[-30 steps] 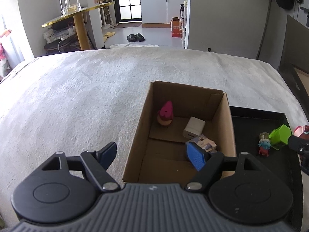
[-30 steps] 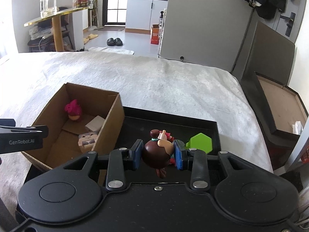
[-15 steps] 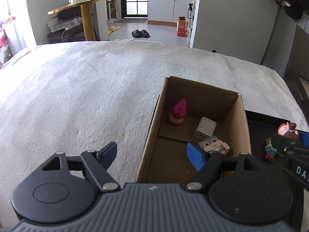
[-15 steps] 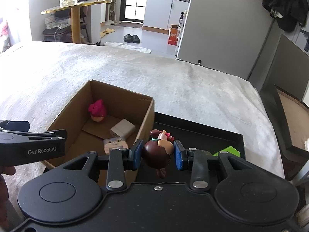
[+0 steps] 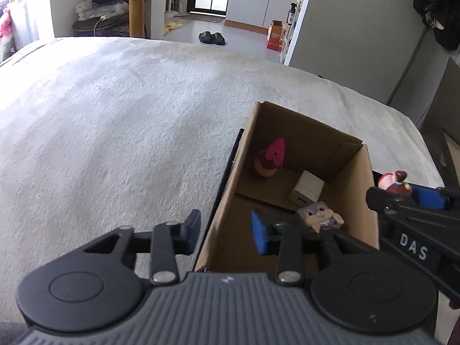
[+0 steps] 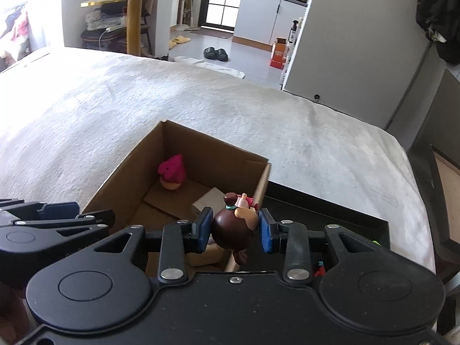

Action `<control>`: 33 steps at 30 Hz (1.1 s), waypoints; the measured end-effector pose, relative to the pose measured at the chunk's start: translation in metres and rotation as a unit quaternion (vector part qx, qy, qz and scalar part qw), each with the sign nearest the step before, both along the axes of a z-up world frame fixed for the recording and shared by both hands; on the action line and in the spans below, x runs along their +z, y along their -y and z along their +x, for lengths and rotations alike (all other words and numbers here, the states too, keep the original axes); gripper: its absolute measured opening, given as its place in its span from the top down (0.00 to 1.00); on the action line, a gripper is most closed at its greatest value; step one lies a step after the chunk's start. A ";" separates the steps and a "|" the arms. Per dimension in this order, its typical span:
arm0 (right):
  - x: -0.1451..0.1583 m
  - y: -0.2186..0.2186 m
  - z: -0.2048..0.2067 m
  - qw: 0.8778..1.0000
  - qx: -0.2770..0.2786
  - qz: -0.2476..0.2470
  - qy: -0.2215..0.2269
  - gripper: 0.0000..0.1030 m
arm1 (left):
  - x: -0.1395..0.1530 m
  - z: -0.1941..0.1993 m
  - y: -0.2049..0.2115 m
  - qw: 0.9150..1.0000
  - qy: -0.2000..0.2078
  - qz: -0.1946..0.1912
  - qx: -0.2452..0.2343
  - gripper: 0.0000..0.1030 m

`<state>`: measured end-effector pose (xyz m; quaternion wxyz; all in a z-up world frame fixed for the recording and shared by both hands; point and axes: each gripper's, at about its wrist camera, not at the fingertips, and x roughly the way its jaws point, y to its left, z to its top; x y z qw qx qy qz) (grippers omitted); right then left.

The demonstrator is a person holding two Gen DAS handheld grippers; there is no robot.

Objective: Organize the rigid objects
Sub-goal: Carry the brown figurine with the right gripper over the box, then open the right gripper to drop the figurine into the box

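1. The right tongs (image 6: pixel 234 231) are clamped on a brown-haired doll figurine (image 6: pixel 233 230), held above the cardboard box's (image 6: pixel 214 151) near right corner, over its right wall.
2. The left tongs (image 5: pixel 225 231) have just been closing and now stand partly apart with nothing between them, straddling the box's left wall near its near corner.
3. Inside the box: a pink-hatted figurine (image 5: pixel 270 158) at the far left, a white charger block (image 5: pixel 307 188) beside it, and a grey bunny figurine (image 5: pixel 320 215) nearer.
4. A black tray (image 6: pixel 330 201) lies touching the box's right side.
5. The grey blanket-covered bed (image 5: pixel 115 120) lies open left of and beyond the box.
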<state>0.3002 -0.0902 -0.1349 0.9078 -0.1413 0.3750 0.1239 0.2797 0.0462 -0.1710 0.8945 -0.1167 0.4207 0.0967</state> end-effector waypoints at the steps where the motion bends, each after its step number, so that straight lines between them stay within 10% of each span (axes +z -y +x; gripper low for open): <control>1: -0.001 -0.003 0.001 1.000 0.004 -0.002 -0.001 0.67 | -0.001 0.000 0.000 1.000 0.000 -0.001 0.000 0.72; 33: 0.002 -0.059 0.022 0.988 0.149 -0.047 -0.004 0.66 | -0.010 0.000 -0.015 0.999 -0.004 -0.039 0.013 0.88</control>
